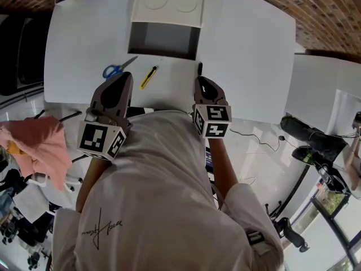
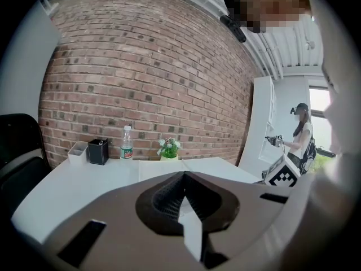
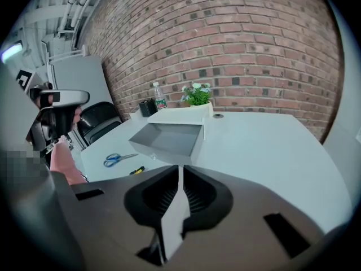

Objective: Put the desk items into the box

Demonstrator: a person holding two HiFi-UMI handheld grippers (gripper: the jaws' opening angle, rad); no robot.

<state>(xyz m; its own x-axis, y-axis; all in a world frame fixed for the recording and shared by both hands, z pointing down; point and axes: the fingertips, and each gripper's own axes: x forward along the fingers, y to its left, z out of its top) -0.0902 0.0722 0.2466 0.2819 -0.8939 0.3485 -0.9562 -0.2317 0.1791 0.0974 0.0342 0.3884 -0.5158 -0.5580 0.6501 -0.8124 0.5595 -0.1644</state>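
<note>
An open grey-lined box (image 1: 163,38) with its white lid (image 1: 166,7) folded back stands at the far middle of the white desk (image 1: 248,49). Blue-handled scissors (image 1: 115,69) and a yellow utility knife (image 1: 148,77) lie in front of the box, to its left. A thin dark stick-like item (image 1: 199,68) lies just ahead of my right gripper (image 1: 201,80). My left gripper (image 1: 125,76) hovers at the near desk edge, right of the scissors. Both are shut and hold nothing. The right gripper view shows the box (image 3: 169,140), scissors (image 3: 118,159) and knife (image 3: 136,170) beyond the closed jaws.
At the desk's far edge stand a water bottle (image 2: 126,143), a black pen holder (image 2: 98,151), a white tray (image 2: 77,150) and a small potted plant (image 2: 169,148) against a brick wall. A pink cloth (image 1: 34,143) lies left of me. Another person (image 2: 302,137) stands off to the right.
</note>
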